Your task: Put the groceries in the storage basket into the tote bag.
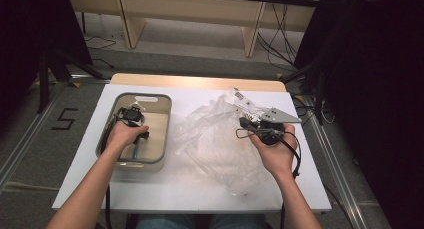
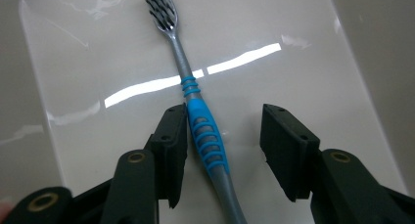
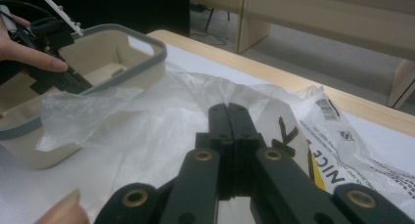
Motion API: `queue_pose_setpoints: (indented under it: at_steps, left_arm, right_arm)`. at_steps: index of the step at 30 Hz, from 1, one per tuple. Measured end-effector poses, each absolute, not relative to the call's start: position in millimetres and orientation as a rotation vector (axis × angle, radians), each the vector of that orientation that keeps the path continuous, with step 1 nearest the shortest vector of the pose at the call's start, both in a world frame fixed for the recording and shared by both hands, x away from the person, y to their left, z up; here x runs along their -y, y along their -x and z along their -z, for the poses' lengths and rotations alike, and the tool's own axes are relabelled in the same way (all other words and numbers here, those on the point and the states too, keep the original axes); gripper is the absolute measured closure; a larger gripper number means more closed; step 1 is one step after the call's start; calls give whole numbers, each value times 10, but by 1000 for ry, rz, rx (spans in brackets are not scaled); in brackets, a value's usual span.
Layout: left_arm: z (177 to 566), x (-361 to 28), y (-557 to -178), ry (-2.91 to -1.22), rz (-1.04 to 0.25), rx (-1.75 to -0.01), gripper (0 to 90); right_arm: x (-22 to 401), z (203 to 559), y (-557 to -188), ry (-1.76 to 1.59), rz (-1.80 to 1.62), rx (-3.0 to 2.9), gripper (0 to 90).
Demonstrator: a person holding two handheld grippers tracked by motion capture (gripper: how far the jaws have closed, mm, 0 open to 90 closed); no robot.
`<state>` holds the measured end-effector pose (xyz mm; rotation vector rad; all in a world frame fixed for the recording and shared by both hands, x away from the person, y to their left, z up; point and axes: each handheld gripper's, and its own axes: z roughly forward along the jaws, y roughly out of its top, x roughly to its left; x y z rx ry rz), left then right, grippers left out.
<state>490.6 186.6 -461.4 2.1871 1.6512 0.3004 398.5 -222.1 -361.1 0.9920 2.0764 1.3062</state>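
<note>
One toothbrush (image 2: pixel 195 119) lies flat on the floor of the bin (image 1: pixel 165 120) at the table's left, bristles away from the person, its blue grip between the jaws of the left gripper (image 2: pixel 224 136). Those jaws stand half open, one pad against the handle and the other clear of it, apparently lined up to pinch the grip. To the right, the right gripper (image 3: pixel 228 117) rests with jaws closed and empty above a crumpled plastic bag (image 1: pixel 220 139), seemingly kept ready to receive the brush.
</note>
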Motion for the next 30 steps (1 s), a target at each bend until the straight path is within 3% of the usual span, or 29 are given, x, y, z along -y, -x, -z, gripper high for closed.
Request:
queue_pose_setpoints:
  at_steps: [30]
  left_arm:
    - [4599,-1876,-4920,-2231,-315,-1670,760]
  right_arm:
    - [2219,3614,-3984,-994,-1309,-2081,900]
